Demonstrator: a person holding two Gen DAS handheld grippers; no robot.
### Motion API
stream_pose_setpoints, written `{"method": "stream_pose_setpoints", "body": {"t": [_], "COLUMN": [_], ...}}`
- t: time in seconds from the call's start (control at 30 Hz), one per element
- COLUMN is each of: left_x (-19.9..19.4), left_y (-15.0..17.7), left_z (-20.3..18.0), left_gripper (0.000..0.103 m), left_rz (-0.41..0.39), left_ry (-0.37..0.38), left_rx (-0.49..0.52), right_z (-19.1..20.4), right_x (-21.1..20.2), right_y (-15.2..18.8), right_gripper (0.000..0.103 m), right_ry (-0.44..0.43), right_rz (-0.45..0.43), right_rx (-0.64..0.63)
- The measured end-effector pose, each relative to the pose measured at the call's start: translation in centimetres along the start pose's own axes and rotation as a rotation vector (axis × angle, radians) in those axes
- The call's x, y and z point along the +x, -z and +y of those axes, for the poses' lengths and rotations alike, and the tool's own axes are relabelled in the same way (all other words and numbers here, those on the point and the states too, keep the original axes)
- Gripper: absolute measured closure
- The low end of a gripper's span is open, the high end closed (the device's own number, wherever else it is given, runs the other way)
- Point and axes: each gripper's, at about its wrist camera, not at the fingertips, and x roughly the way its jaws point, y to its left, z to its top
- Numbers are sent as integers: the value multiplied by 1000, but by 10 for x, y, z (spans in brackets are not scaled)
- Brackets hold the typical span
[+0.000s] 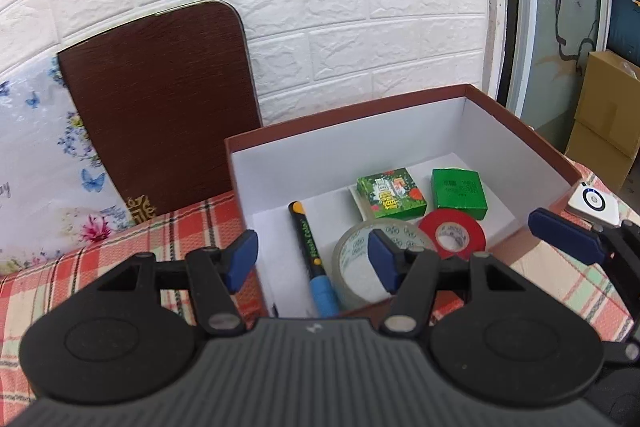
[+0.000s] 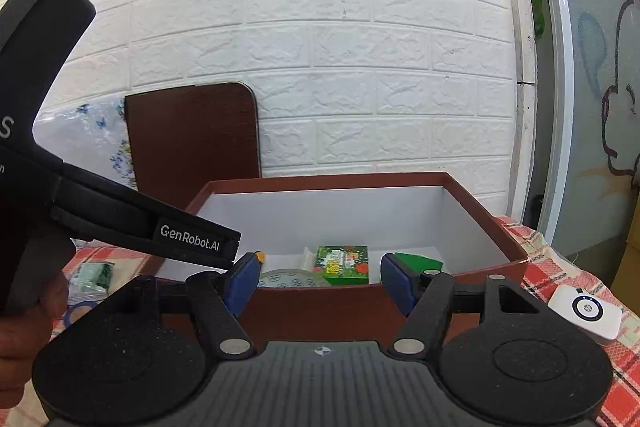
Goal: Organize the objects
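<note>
Both tools gaping, empty, left tool (image 1: pixel 314 261) above marker (image 1: pixel 311 259) in box (image 1: pixel 520 131).

Left wrist view is looking steeply down at close range into the open box (image 1: pixel 400 163). Right wrist view is sitting lower, facing its near wall. Both are sharing the box (image 2: pixel 360 299) and the brick wall (image 2: pixel 320 67).

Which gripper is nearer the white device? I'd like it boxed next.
Right. The right gripper has the white device just off its right side; the left gripper hangs over the box's opposite end.
</note>
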Motion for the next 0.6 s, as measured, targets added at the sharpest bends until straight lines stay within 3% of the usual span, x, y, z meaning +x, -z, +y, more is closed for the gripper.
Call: {"method": "stream_pose_setpoints", "body": {"t": [0.6], "left_x": [-50], "left_y": [72], "left_z": [36], "left_gripper": [36], "left_rz": [47], "left_ry": [-56], "left_rx": [-54], "right_z": [51], "right_x": [-55], "right_y": [26], "right_gripper": [37], "right_ry": [-76], "right_rz": [78], "right_rx": [-25]}}
